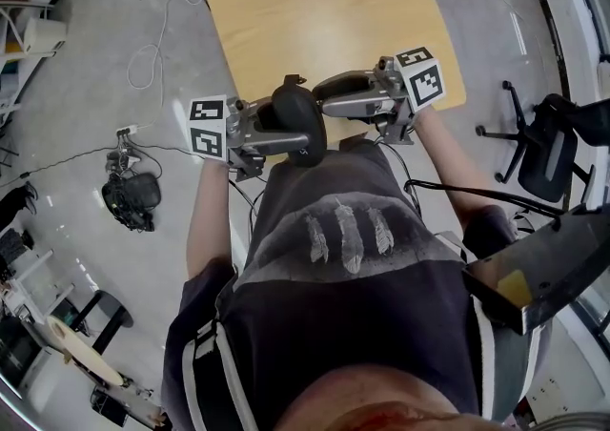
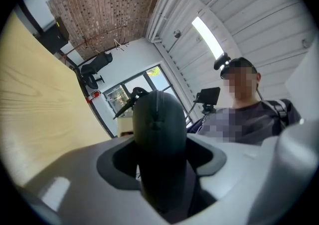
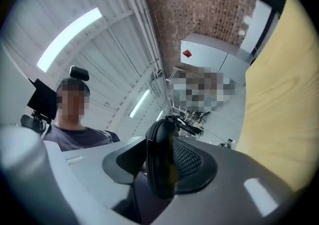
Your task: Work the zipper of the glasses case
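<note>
The black glasses case (image 1: 297,119) is held in the air over the near edge of the wooden table (image 1: 315,10), close to the person's chest. My left gripper (image 1: 276,141) comes in from the left and is shut on the case. In the left gripper view the case (image 2: 158,134) fills the gap between the jaws, its broad rounded face toward the camera. My right gripper (image 1: 329,100) reaches in from the right, opposite the left one. In the right gripper view the case (image 3: 160,159) stands edge-on with its zipper seam showing, and both pads press on it.
A black office chair (image 1: 543,148) stands on the floor at the right. Cables and a black device (image 1: 133,195) lie on the floor at the left. A dark slanted stand (image 1: 534,277) sits by the person's right side. Nothing lies on the table top.
</note>
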The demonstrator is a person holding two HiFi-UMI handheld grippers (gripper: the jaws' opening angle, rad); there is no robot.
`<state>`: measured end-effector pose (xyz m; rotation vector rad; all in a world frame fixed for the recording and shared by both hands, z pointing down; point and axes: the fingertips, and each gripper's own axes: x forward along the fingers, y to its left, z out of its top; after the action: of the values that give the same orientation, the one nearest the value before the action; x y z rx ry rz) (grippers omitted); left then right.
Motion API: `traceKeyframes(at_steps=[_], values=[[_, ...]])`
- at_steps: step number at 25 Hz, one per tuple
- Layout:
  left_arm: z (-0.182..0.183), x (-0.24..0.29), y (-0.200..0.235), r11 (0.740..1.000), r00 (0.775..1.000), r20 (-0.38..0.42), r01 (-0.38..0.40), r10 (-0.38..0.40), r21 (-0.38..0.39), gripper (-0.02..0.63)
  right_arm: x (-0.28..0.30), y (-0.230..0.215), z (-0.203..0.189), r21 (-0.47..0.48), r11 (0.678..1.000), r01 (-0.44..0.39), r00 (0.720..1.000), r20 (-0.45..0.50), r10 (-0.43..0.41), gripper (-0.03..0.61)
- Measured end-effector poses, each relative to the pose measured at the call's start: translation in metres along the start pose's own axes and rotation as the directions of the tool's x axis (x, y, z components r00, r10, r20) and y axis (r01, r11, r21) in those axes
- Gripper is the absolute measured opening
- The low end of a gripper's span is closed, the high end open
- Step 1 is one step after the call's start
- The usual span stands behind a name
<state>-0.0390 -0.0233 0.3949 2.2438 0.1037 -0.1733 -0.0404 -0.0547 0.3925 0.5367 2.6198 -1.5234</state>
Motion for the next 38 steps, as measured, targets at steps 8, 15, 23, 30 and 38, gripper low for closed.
traceKeyframes(at_steps=[8,15,23,30,38], values=[[-0.001,-0.008,0.001,1.0,1.0,-0.001,-0.023,0.023,0.007,0.264,-0.003,0.002,-0.001,0.012,1.0,0.001,1.0,0.021,-0.002,0.003],[-0.004,-0.01,0.008,0.999,0.999,-0.006,-0.039,0.039,0.01,0.264,-0.006,0.003,-0.002,0.012,1.0,-0.008,1.0,0.013,0.008,0.002],[-0.011,-0.009,0.006,0.997,0.993,-0.1,-0.05,0.056,0.058,0.261,-0.001,0.003,-0.008,0.084,0.994,-0.07,0.998,0.016,0.069,0.063],[-0.009,-0.006,0.003,0.999,0.995,-0.096,-0.024,0.028,0.044,0.261,0.001,0.005,-0.011,0.061,0.996,-0.071,0.997,0.0,0.071,0.043],[-0.01,-0.009,0.004,0.999,0.995,-0.099,-0.018,0.021,0.026,0.261,-0.004,0.006,-0.008,0.074,0.993,-0.09,0.994,0.061,0.086,0.003]])
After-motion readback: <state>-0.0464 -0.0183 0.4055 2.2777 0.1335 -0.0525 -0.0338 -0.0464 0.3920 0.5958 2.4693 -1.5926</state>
